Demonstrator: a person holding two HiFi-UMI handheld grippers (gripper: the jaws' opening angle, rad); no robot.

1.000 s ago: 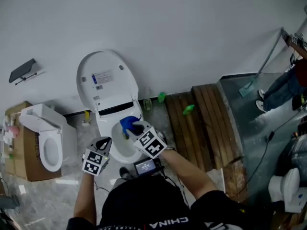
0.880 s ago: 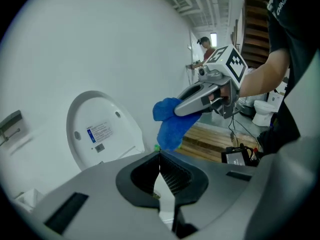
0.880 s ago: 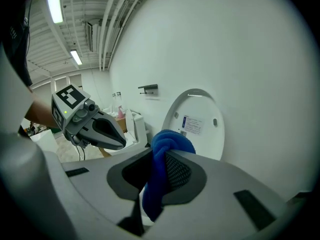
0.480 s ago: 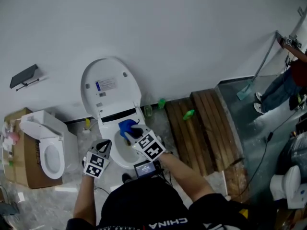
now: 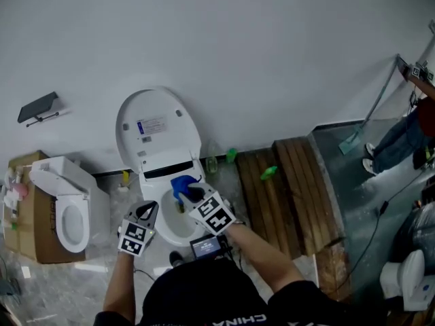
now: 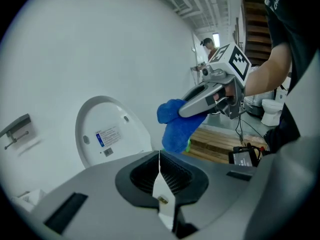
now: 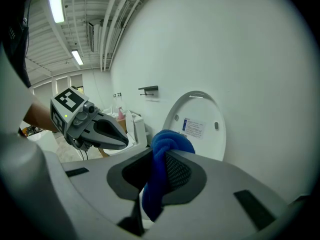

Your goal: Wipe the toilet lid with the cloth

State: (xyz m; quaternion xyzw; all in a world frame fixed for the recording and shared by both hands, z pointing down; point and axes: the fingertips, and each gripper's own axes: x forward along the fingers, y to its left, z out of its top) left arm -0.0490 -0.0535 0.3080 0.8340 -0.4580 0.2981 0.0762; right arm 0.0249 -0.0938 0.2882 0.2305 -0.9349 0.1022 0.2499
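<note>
Cloth (image 7: 166, 145): blue, bunched, clamped between the jaws of the right tool (image 5: 190, 193), with a fold hanging below the jaws. It is held above the open toilet bowl (image 5: 170, 225), in front of the hinge end of the lid. Whether it touches the porcelain cannot be told.

Left tool (image 6: 160, 158): jaws together, nothing between them. It is held beside the bowl's left rim, apart from the cloth.

Toilet lid (image 5: 158, 129): white, oval, raised upright against the wall, its inner face to the room. A printed label (image 5: 151, 125) sits on that face.

Surface: the floor (image 5: 95, 267), grey and mottled. No bench is in use.

Room:
- A plain white wall (image 5: 258, 53) behind the toilet, with a dark wall bracket (image 5: 37, 107) to the left.
- A second white toilet (image 5: 66, 206) at far left, beside a cardboard box (image 5: 24, 212).
- Brown wooden slats (image 5: 289, 185) on the floor to the right of the bowl.
- Two green bottles, one (image 5: 268, 173) lying on the slats and one (image 5: 230, 156) by the wall.
- A further white toilet (image 5: 406, 272) at lower right.
- Another person's legs (image 5: 397, 136) at the right edge.
</note>
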